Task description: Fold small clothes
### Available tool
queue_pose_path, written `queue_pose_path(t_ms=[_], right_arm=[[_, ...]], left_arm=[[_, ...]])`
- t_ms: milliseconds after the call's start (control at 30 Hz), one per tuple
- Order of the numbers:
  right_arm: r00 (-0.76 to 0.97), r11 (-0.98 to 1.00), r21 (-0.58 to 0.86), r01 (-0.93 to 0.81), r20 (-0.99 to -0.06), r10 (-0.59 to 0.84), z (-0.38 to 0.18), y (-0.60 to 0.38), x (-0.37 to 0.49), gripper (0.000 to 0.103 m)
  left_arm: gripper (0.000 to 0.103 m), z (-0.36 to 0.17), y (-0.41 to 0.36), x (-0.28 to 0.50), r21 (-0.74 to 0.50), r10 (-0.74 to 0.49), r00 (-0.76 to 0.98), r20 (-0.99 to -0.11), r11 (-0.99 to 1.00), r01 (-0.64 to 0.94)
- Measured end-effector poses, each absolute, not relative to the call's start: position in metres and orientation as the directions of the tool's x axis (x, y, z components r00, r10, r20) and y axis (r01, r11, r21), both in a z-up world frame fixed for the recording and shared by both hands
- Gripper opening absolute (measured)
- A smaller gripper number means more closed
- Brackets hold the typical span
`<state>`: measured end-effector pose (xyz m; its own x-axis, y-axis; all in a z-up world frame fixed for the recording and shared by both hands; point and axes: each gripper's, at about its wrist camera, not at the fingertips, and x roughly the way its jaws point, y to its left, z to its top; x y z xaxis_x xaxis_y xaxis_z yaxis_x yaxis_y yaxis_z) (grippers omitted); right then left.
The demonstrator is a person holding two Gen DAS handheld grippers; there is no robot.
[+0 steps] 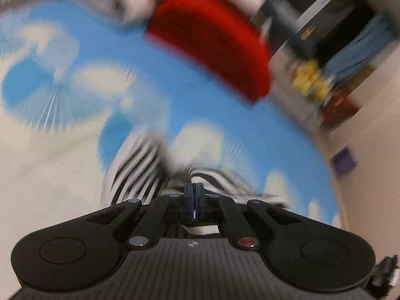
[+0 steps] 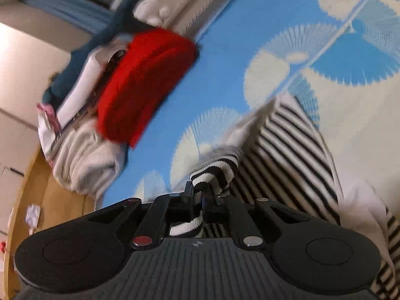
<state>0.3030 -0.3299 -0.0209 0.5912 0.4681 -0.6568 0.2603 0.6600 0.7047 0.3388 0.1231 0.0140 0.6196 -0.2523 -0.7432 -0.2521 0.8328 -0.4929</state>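
Right wrist view shows the black-and-white striped knit garment (image 2: 287,155) lying on the blue bedspread with pale fan-shaped cloud prints (image 2: 225,37), spread ahead and to the right of the right gripper (image 2: 200,192). Its ribbed striped edge, a cuff or hem by the look of it, runs straight back into the jaws, which are closed on that edge: fabric shows between the pads and again behind them, under the linkage. The garment's long side stretches away up and to the right from this grip, so the bulk of the cloth lies on that side and not toward the pile of clothes.

Left wrist view is heavily blurred, yet the left gripper (image 1: 194,190) has its jaws pressed together with almost no gap, and a strip of the same striped cloth (image 1: 140,167) shows just beyond the tips and behind them. I judge it is pinching another edge of the garment, though the blur leaves the exact spot unclear. Here the cloth fans out to the left and ahead of the tips.

Both hands look about equally near the garment, each at an edge, which suits lifting or carrying one side over for a fold.

Farther off, a folded red fleece piece (image 2: 145,85) lies on a stack of white and teal folded clothes (image 2: 82,155) at the bed's edge, well apart from the striped garment.
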Motion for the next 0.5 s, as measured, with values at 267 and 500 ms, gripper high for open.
queue_pose_path(t_ms=[267,500], right_arm=[[0.411,0.754,0.498,0.428,-0.850,0.328,-0.062,-0.332,0.309,0.020],[0.431,0.762,0.502,0.410,-0.843,0.323,-0.073,-0.331,0.320,0.045]], left_arm=[[0.046,-0.026,0.125,0.345,-0.407,-0.243,0.420,-0.874,0.839,-0.361],[0.039,-0.051,0.110,0.354,-0.401,-0.262,0.366,-0.893,0.833,-0.381]])
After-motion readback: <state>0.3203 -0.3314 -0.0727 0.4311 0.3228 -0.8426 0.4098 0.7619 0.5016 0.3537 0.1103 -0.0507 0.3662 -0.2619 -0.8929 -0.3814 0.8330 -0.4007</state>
